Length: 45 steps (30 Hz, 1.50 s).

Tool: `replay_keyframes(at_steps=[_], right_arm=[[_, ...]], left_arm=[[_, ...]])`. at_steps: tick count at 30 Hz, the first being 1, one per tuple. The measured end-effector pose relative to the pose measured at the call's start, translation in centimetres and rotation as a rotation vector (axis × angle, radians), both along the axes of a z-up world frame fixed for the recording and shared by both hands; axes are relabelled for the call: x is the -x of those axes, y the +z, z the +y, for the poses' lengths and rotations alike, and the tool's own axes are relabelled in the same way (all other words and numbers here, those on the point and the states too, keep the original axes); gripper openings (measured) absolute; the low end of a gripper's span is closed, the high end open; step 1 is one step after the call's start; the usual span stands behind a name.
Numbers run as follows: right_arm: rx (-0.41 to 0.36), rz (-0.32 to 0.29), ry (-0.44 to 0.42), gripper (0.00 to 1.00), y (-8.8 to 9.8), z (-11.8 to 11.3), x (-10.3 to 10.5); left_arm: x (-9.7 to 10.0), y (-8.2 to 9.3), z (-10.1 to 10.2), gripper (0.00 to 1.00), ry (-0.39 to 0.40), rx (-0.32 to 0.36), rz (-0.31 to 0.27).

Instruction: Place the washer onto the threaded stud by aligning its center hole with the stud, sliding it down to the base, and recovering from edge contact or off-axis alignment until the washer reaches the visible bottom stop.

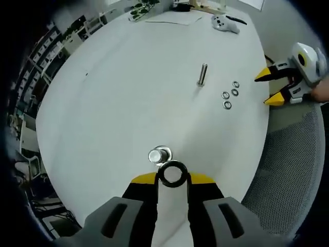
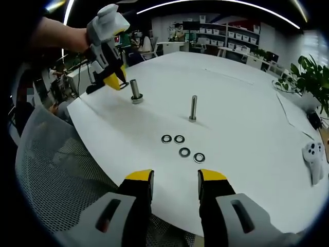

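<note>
Here, in the left gripper view, the left gripper [image 1: 172, 177] is clenched on a washer [image 1: 172, 173], pinched by its rim between the yellow tips so the center hole stays open and faces forward. It looks held that way so the hole can be sighted over the stud. The near threaded stud [image 1: 160, 154] stands upright just beyond the washer and slightly to the left; the washer is not yet over it, so alignment is off-axis.

Farther across the white table [image 1: 128, 92] a second stud [image 1: 202, 75] stands upright, with four spare washers [image 1: 230, 94] lying flat beside it, laid out within reach.

The right gripper [image 2: 175, 177], in its own view, is released and holds nothing, its jaws apart above the table's near edge, probably idling clear of the work. A white controller [image 2: 313, 162] lies far right.
</note>
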State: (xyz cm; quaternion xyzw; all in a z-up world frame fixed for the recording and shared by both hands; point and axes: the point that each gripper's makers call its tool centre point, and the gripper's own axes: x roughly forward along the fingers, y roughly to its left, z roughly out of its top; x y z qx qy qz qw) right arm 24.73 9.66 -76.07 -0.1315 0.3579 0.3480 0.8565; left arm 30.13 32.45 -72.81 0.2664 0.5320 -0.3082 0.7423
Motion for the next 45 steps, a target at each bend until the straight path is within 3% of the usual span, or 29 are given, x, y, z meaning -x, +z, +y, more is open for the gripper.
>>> replay_keyframes(at_steps=[16,45], right_arm=[[-0.006,-0.002,-0.008,0.37,0.1,-0.1,0.0],[-0.006,-0.003,-0.016,0.37,0.1,-0.2,-0.1]], left_arm=[[-2.1,0.5,0.2,0.19,-0.018,-0.02,-0.042],[-2.7,-1.7,-0.4,0.19,-0.065,-0.057,0.001]])
